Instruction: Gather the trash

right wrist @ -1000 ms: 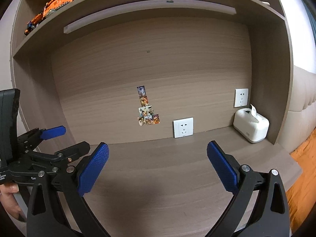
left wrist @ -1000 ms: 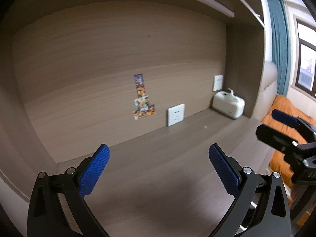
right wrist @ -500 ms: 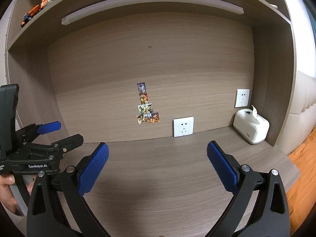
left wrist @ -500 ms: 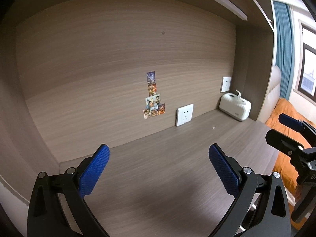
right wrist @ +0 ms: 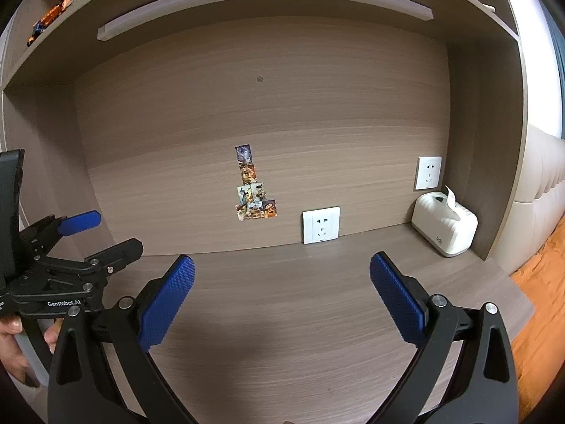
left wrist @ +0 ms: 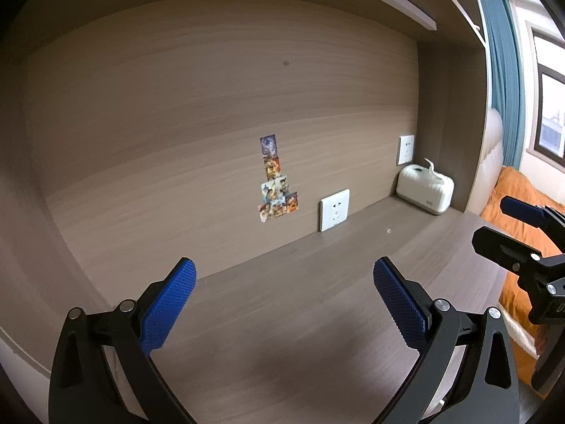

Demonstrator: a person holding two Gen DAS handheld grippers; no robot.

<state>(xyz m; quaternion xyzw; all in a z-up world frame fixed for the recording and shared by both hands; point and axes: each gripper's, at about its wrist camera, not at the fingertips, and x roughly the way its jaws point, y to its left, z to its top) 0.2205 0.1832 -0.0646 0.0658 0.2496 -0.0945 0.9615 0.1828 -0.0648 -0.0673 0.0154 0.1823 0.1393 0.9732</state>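
Both the left hand-held gripper (left wrist: 284,293) and the right hand-held gripper (right wrist: 282,284) are released, jaws wide apart and empty above the table (right wrist: 282,318). The only trash candidate is a tiny pale speck (left wrist: 388,230) on the table between the wall socket (left wrist: 334,210) and the tissue box (left wrist: 425,190). It appears light and crumb-like; pinch it at the fingertips, flush with the surface.

The desk (right wrist: 282,318) and its back panel are grey-brown woodgrain. On the panel, the stickers (right wrist: 252,185) are multicoloured prints; right of them the socket (right wrist: 320,225) is white and the tissue box (right wrist: 445,227) cream. Both grippers' pads (right wrist: 166,302) are blue, finely cross-hatched, on black frames. The bedding (left wrist: 519,208) is orange, the curtain (left wrist: 501,70) teal.
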